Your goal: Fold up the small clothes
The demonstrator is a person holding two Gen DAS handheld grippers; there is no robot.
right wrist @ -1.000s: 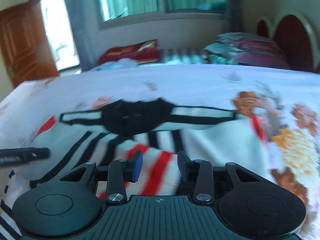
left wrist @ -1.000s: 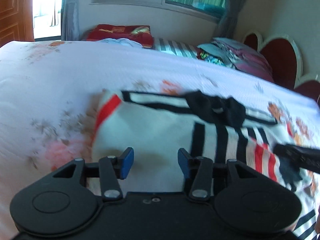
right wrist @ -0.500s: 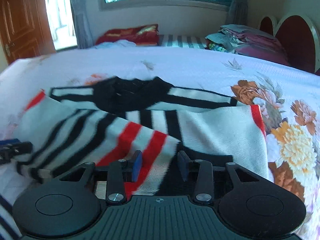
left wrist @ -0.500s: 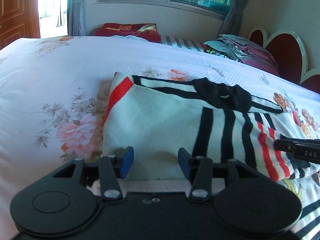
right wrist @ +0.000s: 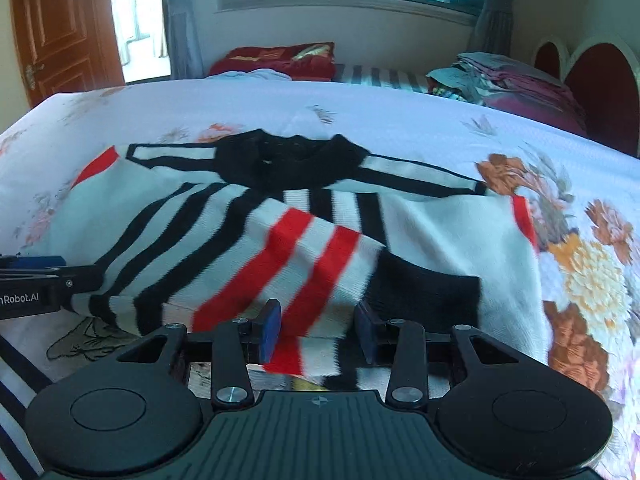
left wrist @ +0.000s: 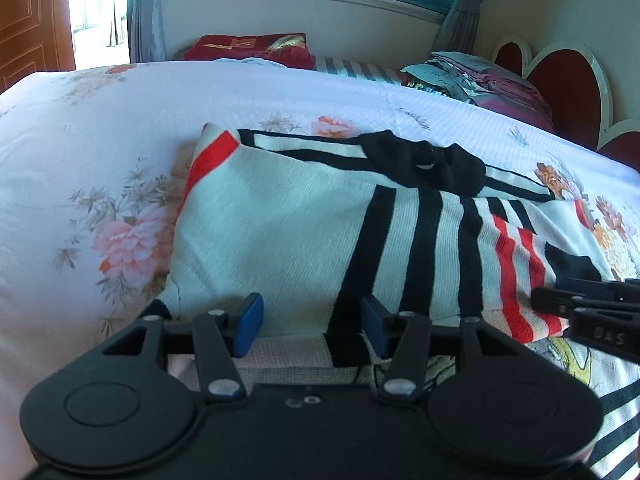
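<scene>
A small white sweater [left wrist: 280, 232] with black and red stripes and a black collar [left wrist: 424, 160] lies on the flowered bed sheet [left wrist: 80, 160]. A striped sleeve is folded across its front [right wrist: 304, 248]. My left gripper [left wrist: 310, 326] is open at the sweater's near edge, left part, jaws apart with cloth between and below them. My right gripper [right wrist: 316, 330] is open over the folded sleeve's cuff. The right gripper also shows at the right edge of the left wrist view [left wrist: 592, 312]. The left gripper shows at the left edge of the right wrist view [right wrist: 40, 280].
A pile of folded clothes [left wrist: 480, 80] and a red cushion [left wrist: 256, 46] lie at the far side of the bed. A red heart-shaped headboard [left wrist: 568, 80] stands at the right. A wooden door [right wrist: 60, 28] is at the far left.
Both grippers have pulled back toward the sweater's near edge, and the view has steadied. The sleeve now lies folded across the front. Both stay open.
</scene>
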